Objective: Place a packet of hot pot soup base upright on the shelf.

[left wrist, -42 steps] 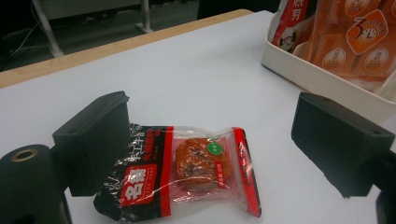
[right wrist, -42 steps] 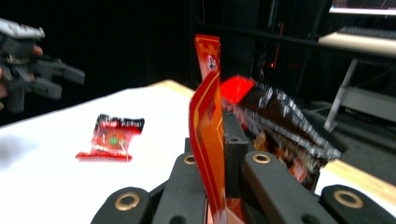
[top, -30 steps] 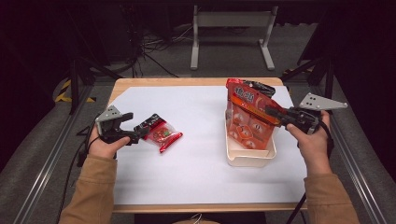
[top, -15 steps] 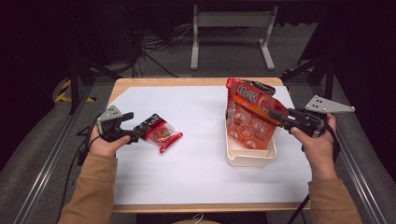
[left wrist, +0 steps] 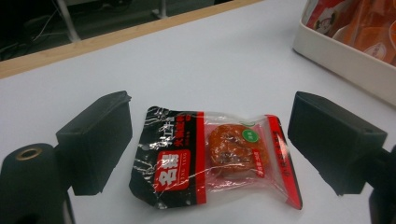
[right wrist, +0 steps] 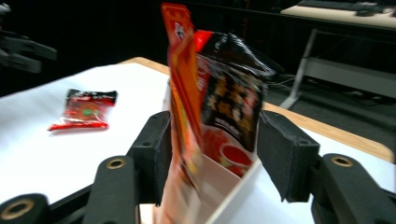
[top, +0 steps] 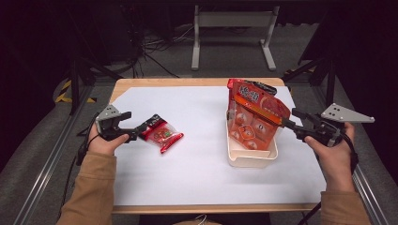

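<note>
— Lighting from my station?
— Overhead light is even on the white table (top: pixel 197 183); its surroundings are dark. Shadows are soft.
— Defects?
— The right gripper view blurs the orange bag (right wrist: pixel 184 93). The small packet (left wrist: pixel 210 156) shows film glare.

centre sheet (top: pixel 202 140): bare, passable | right: tray (top: pixel 251 159) with upright bags (top: pixel 256 117) blocks | left: small packet (top: pixel 161 134)

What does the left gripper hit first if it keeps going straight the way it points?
The small snack packet. It lies flat on the table right ahead of the left gripper, between its open jaws. Farther along that line, likely the white bin, though depth is hard to judge.
</note>
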The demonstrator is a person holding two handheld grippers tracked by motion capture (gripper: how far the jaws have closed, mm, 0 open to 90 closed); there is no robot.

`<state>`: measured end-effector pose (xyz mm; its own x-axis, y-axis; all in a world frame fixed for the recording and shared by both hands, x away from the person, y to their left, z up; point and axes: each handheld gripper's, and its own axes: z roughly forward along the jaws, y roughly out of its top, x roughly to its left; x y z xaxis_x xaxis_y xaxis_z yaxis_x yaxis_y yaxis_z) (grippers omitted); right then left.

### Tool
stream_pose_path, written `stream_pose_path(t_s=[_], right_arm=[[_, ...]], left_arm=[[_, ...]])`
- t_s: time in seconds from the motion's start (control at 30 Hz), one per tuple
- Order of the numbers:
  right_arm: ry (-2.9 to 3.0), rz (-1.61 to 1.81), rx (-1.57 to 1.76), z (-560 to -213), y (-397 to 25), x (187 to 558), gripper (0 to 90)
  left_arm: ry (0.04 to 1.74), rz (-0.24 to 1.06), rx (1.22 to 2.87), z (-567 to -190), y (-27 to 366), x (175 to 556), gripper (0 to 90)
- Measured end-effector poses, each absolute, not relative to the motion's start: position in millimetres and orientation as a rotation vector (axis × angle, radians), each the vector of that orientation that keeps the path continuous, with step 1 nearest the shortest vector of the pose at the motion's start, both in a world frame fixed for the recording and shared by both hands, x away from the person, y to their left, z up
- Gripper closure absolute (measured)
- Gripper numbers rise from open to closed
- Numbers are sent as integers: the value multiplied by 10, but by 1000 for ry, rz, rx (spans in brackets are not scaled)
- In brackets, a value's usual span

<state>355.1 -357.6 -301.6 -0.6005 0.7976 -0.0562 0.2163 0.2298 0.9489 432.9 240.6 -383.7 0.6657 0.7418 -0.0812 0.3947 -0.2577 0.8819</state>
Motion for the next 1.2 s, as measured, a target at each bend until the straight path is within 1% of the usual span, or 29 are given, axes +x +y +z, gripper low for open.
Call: stream_pose_path(t_s=[0.33,0.83,1.2], right_arm=[[1956,1306,994,-3206,-3748,3448,464],[1986,1226,1073,-3424,-3820,3529,457],[2011,1197,1114,-3590,-3864,3626,434]], left_arm=[[911,453,1910,-3825,2409,4364,159],[916,461,1916,-3837,2428,4364,155],[959,483,1943,-3926,2449,4407,154]])
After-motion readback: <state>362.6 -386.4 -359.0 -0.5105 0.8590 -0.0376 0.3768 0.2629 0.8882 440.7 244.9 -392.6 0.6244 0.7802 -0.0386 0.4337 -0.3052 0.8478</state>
